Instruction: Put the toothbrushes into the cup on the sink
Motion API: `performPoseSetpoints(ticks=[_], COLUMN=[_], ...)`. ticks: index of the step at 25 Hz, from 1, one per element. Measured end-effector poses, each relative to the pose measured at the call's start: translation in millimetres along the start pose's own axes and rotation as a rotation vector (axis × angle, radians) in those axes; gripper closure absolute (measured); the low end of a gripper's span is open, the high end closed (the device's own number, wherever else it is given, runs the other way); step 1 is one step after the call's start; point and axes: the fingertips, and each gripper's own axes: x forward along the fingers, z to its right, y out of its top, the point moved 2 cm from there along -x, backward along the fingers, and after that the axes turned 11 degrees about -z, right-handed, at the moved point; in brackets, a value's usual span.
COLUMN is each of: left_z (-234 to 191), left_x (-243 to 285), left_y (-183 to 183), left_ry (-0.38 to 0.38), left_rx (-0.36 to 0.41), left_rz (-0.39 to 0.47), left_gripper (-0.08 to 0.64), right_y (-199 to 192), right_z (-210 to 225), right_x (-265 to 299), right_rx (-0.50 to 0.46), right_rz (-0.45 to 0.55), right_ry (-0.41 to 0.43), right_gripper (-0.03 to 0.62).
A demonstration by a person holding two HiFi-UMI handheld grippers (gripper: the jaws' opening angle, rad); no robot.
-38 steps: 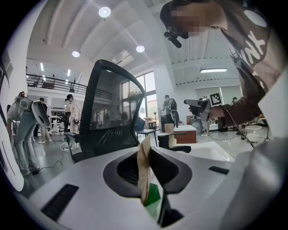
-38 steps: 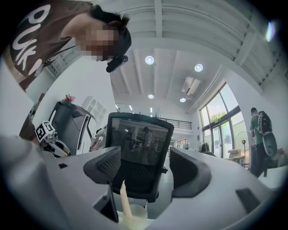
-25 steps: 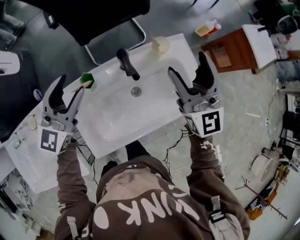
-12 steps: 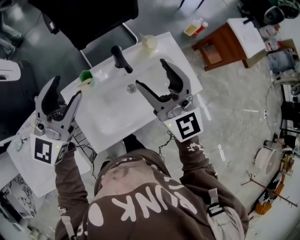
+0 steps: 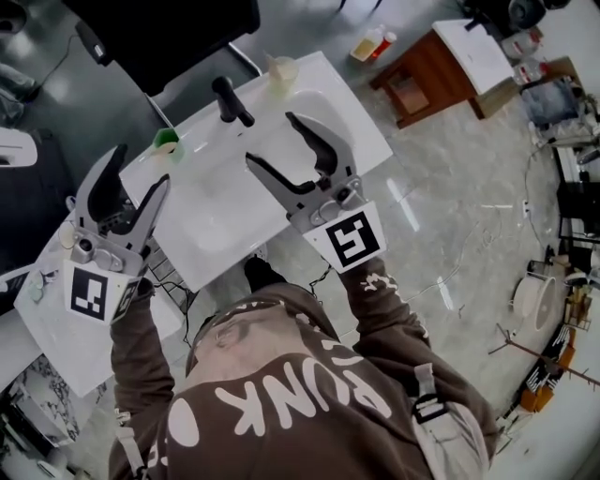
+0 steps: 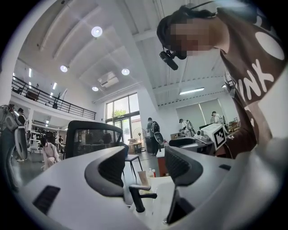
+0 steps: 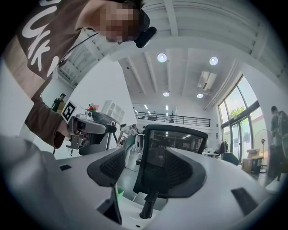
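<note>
With my left hand-held gripper point(image 5: 141, 169) released and empty and my right hand-held gripper point(image 5: 273, 141) closing on nothing, I must locate a toothbrush before approaching the green cup point(image 5: 167, 142).

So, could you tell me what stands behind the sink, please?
A black office chair stands behind the sink, just beyond the faucet. Only its back and part of its frame show; whatever lies under it is covered.

black chair point(image 5: 159, 33): top left | black faucet point(image 5: 231, 101): upright | brown cabinet point(image 5: 422, 80): top right
</note>
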Motion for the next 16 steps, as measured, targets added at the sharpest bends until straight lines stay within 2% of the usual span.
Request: performPoseSetpoints(ticks=[8, 16], left_z=[4.2, 9.6], left_x=[-8.9, 13.2], left_y=[0.7, -0.6], left_ry=[-0.007, -0.005], left_rx=[0.002, 0.005], left_rz=[0.006, -0.001], left_gripper=[0.298, 0.298], right_y=[7.3, -5.4], right_z=[-11.5, 6.2], right_x=[-2.1, -5.6], right_rx=[-0.008, -0.013], right_rz=[0.017, 0.010], right_ry=[-0.003, 0.006], right_gripper=[0.310, 0.322])
